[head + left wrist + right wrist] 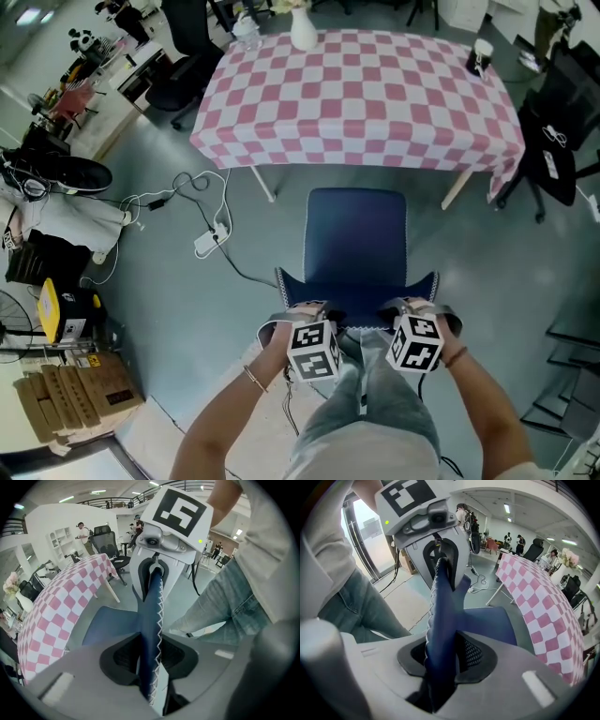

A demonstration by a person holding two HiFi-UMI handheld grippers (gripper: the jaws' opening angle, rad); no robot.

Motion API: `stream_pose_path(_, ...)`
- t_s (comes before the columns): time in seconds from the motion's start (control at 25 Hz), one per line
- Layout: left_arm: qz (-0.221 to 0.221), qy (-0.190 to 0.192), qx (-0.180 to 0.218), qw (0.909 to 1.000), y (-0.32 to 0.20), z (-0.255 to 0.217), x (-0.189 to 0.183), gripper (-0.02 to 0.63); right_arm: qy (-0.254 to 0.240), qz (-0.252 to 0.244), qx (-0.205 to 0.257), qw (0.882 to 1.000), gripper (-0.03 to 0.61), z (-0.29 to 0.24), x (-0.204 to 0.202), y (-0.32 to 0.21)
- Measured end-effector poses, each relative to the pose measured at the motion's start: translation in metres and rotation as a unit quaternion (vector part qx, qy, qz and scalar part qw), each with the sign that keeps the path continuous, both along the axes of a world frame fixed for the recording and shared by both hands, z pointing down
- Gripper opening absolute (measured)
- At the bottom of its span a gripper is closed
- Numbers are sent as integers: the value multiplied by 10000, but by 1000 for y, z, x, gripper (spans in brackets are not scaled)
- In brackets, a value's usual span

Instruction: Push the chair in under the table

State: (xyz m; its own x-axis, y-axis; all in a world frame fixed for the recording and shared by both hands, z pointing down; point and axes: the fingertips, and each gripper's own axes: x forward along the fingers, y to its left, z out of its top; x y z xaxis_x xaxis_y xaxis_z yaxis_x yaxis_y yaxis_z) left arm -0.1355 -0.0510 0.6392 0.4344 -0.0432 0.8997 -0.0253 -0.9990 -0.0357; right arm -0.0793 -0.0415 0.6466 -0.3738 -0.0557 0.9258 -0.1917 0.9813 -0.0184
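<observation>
A chair with a blue seat [356, 234] stands on the grey floor, facing a table under a pink-and-white checked cloth [356, 94]; its seat lies just short of the table's near edge. My left gripper [309, 314] and right gripper [411, 309] sit side by side on the top edge of the blue backrest [361, 298]. In the left gripper view the backrest [152, 606] runs between the jaws of the left gripper [151, 660], and the pads press on it. The right gripper [440, 663] is likewise shut on the backrest [443, 602].
A white vase [303, 28] and a cup [483, 52] stand on the table. White cables and a power strip [206, 242] lie on the floor to the chair's left. Black office chairs [548, 155] stand at the right, cardboard boxes [80, 394] at the lower left.
</observation>
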Motion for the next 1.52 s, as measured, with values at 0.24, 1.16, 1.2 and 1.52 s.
stream_pose_path(0.24, -156, 12, 269, 9995, -23, 0, 9, 89, 21, 337, 183, 9993, 104, -1, 10, -25)
stream_pose_path(1.16, -223, 5, 277, 9994, -102, 0, 15, 94, -79, 123, -104, 9998, 106, 0, 14, -100)
stream_pose_path(1.2, -228, 4, 300, 9993, -106, 1, 15, 95, -87, 156, -71, 9998, 106, 0, 14, -104)
stream_pose_path(1.52, -221, 14, 394, 9990, -130, 3, 17, 94, -101, 192, -1, 9998, 106, 4, 16, -128)
